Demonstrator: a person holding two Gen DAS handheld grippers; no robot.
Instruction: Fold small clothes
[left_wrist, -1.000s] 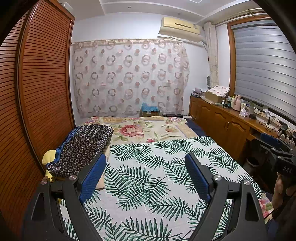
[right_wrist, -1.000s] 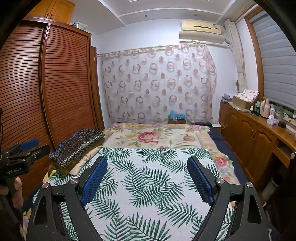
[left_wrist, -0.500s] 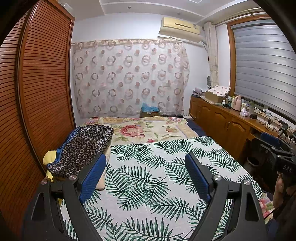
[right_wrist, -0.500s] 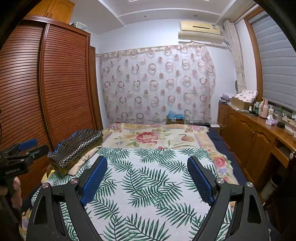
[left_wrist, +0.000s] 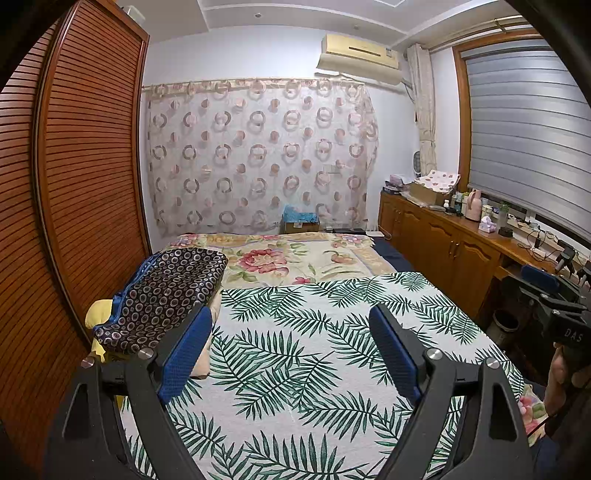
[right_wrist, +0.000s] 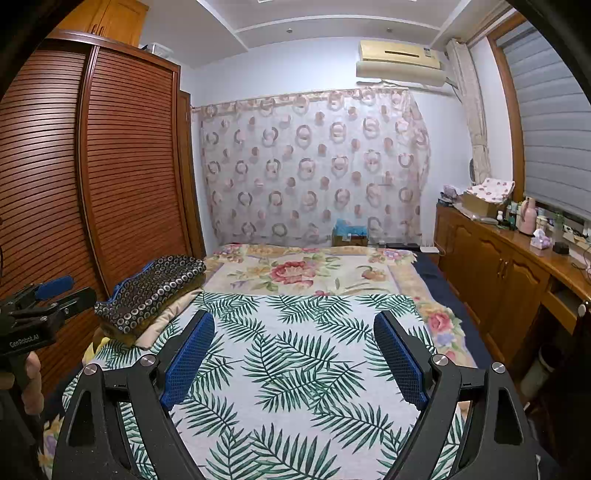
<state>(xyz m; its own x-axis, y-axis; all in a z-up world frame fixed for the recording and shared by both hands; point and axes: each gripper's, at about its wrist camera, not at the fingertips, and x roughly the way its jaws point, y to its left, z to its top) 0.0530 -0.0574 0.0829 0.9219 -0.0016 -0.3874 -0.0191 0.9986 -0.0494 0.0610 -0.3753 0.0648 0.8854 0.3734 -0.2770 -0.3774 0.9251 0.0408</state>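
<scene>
My left gripper (left_wrist: 290, 314) is open and empty, held above a bed covered with a white sheet printed with green palm leaves (left_wrist: 295, 354). My right gripper (right_wrist: 293, 319) is also open and empty above the same sheet (right_wrist: 295, 369). A dark folded cloth with a ring pattern (left_wrist: 162, 291) lies on a stack at the bed's left edge; it also shows in the right wrist view (right_wrist: 151, 288). No small garment lies on the sheet in either view. The right gripper shows at the right edge of the left wrist view (left_wrist: 554, 306), and the left gripper at the left edge of the right wrist view (right_wrist: 48, 299).
A wooden slatted wardrobe (left_wrist: 74, 184) runs along the left of the bed. A wooden cabinet with bottles and boxes (left_wrist: 450, 243) runs along the right. A floral blanket (left_wrist: 288, 258) covers the far half of the bed. A patterned curtain (left_wrist: 258, 155) hangs behind.
Both views have shifted only slightly; the right gripper has drifted a little. Both grippers stay open and empty.
</scene>
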